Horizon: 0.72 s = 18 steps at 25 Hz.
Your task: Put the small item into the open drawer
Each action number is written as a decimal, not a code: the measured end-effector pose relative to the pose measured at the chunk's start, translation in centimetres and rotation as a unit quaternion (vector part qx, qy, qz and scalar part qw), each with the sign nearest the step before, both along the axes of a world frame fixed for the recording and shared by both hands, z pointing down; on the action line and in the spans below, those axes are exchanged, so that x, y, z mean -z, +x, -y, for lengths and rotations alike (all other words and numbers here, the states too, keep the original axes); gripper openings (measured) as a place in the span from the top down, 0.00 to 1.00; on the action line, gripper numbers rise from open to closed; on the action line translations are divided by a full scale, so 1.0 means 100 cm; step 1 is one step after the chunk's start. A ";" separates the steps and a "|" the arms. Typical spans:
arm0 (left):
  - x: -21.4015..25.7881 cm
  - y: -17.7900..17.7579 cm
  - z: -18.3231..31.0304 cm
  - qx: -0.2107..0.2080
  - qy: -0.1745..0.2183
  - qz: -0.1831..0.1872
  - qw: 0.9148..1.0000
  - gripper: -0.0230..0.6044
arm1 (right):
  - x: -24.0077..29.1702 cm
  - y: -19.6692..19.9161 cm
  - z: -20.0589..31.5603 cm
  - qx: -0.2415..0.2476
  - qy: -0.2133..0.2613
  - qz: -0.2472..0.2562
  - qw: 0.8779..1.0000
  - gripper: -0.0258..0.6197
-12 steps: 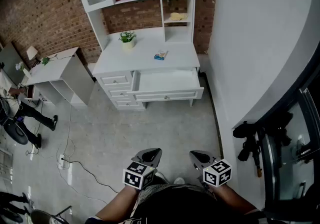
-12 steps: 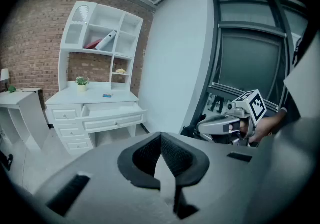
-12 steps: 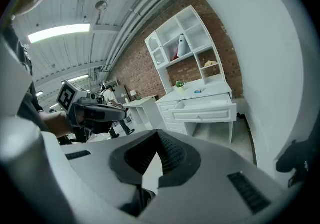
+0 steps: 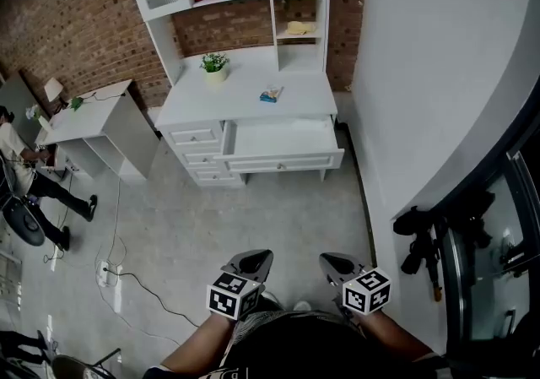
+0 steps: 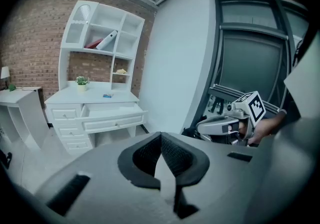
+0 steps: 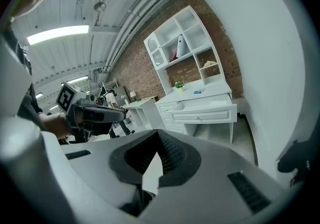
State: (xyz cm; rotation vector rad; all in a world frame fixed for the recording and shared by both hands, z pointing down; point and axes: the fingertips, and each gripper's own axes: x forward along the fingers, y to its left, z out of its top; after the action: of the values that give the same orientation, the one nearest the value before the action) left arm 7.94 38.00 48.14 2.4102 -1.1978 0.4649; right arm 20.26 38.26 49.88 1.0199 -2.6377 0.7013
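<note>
Standing well off from the desk (image 4: 245, 89). Left hand-held gripper (image 4: 251, 262) and right hand-held gripper (image 4: 336, 265) both pinched together, empty. Small blue item (image 4: 270, 94) lies on the desktop just behind the open drawer (image 4: 283, 139). Walk close first, spread the jaws, come down squarely over the item.

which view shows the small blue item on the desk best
The head view: it looks down on the small blue item lying on the desk top, behind the open drawer. Both gripper views catch it only as a far-off blue speck.

White desk (image 4: 245, 86), blue small item (image 4: 270, 95), red brick wall (image 4: 76, 14)
</note>
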 end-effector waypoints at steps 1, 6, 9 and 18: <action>0.000 0.000 0.001 0.000 0.000 0.000 1.000 0.94 | 0.001 0.000 0.001 -0.002 0.000 0.005 1.000 0.95; -0.002 0.001 0.004 -0.002 -0.007 -0.008 1.000 0.94 | 0.002 -0.002 0.005 -0.002 0.000 0.011 1.000 0.95; -0.003 0.001 0.005 -0.001 -0.012 -0.010 1.000 0.94 | 0.001 -0.002 0.004 0.004 0.000 0.009 1.000 0.95; 0.000 0.001 0.011 0.004 -0.005 -0.009 1.000 0.94 | -0.002 -0.002 0.008 0.005 -0.008 0.017 1.000 0.95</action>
State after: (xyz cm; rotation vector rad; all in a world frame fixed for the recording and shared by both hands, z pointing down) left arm 8.02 36.87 48.18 2.3946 -1.1941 0.4453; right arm 20.08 37.43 50.07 0.9971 -2.6598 0.7434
